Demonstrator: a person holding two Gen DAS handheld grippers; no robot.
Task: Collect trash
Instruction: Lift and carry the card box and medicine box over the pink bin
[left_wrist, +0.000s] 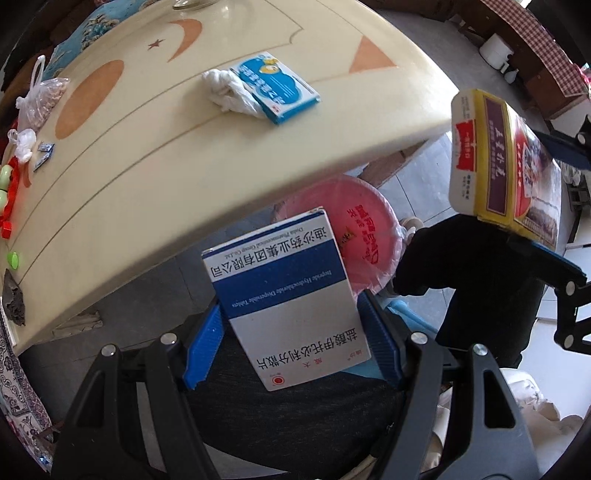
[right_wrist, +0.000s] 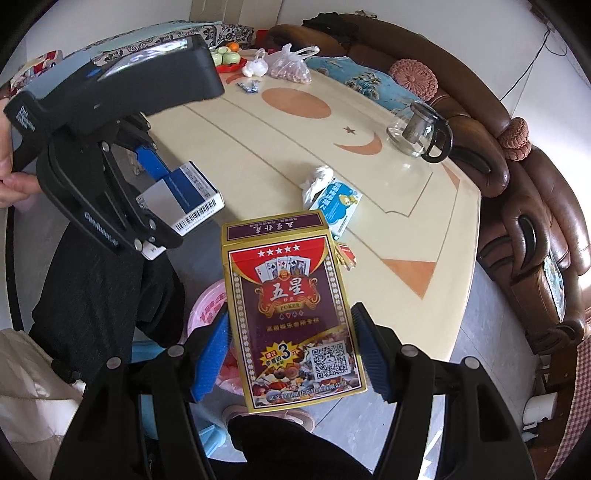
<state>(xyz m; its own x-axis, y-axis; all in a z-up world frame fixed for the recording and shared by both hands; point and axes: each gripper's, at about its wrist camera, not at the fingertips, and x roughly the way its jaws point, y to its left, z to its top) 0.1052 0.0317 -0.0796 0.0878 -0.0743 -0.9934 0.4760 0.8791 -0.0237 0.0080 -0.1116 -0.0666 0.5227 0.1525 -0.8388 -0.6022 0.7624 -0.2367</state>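
The left gripper (left_wrist: 291, 328) points straight down past the table edge, its blue pads clamped on the two long sides of a blue-and-white medicine box (left_wrist: 284, 295), which stands upright between them. In the right wrist view the same tool is seen from the side at upper left, gripped by a person's hand (right_wrist: 11, 173), the box (right_wrist: 184, 195) projecting from its jaws just off the table rim. The right gripper (right_wrist: 291, 350) is angled downward and is clamped on a red-and-gold playing-card box (right_wrist: 291, 314), pads against both long edges; in the left wrist view this box (left_wrist: 498, 158) hangs at the right, clear of the table. Both boxes are held off the cream table (left_wrist: 221, 147), beside its curved near edge. Below them a pink bin (left_wrist: 365, 236) lined with a thin bag sits on the floor close under the table edge, partly hidden by the medicine box. Still on the tabletop lie a small blue carton (left_wrist: 277, 86) and a crumpled white tissue (left_wrist: 229, 90), touching each other and well inside the rim. A glass teapot (right_wrist: 421, 133) stands farther back, and a brown sofa (right_wrist: 524, 206) bounds the table's far side.
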